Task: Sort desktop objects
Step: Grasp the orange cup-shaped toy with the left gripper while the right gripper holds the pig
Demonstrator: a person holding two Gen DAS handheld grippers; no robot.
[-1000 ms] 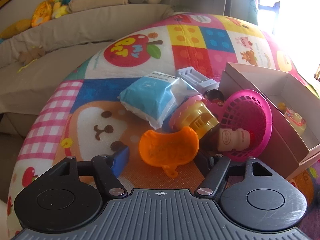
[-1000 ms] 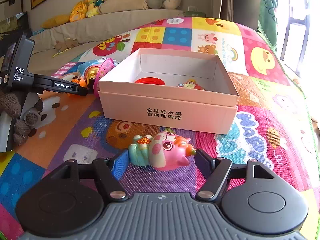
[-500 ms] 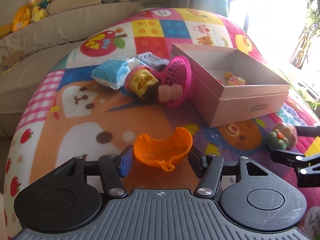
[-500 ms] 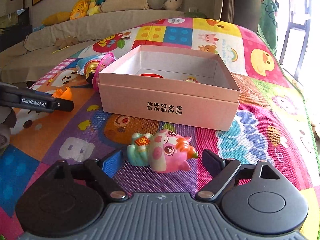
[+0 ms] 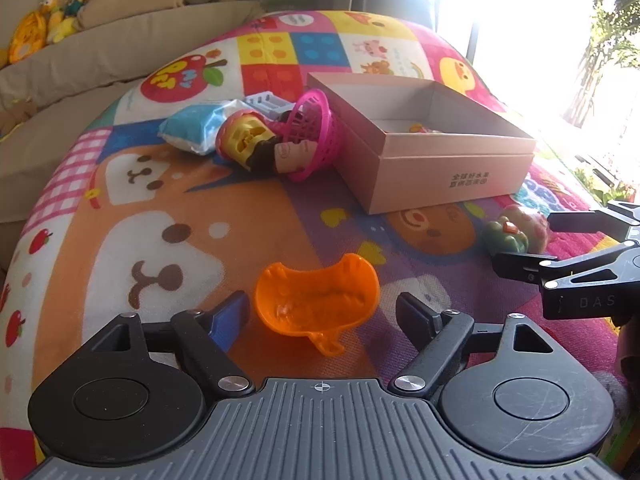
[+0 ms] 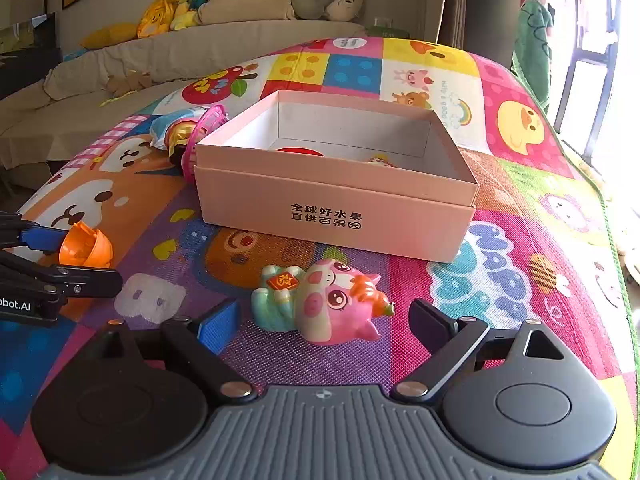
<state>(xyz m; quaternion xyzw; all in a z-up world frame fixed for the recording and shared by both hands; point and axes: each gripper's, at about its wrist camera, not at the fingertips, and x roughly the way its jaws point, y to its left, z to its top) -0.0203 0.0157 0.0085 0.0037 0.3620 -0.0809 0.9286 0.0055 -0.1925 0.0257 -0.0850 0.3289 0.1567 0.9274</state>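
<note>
Left gripper (image 5: 322,310): jaws apart and have just been opening; the orange scoop lies between them, and neither pad presses on it.
Orange scoop (image 5: 316,302): on the play mat (image 5: 168,216), hollow side up, its small handle pointing near; it lies closer to the left pad than to the right one.
Right gripper (image 6: 326,320): jaws wide apart and have just been opening; the pig figurine lies between them, clear of both pads.
Pig figurine (image 6: 320,300): pink and mint, lying on its side on the mat, just near of the box front.
Pink box (image 6: 336,200): open-topped, in the middle of the mat, printed characters on its near wall; a red thing and a small toy show inside.
Pink basket (image 5: 316,136): tipped on its side, touching the left wall of the box.
Pile beside basket: a yellow-and-pink toy (image 5: 246,138) with a doll head (image 5: 290,154) at the basket's mouth, and a blue packet (image 5: 194,126) to their left.
Sofa (image 6: 180,56): at the far side, stuffed toys along its back.
</note>
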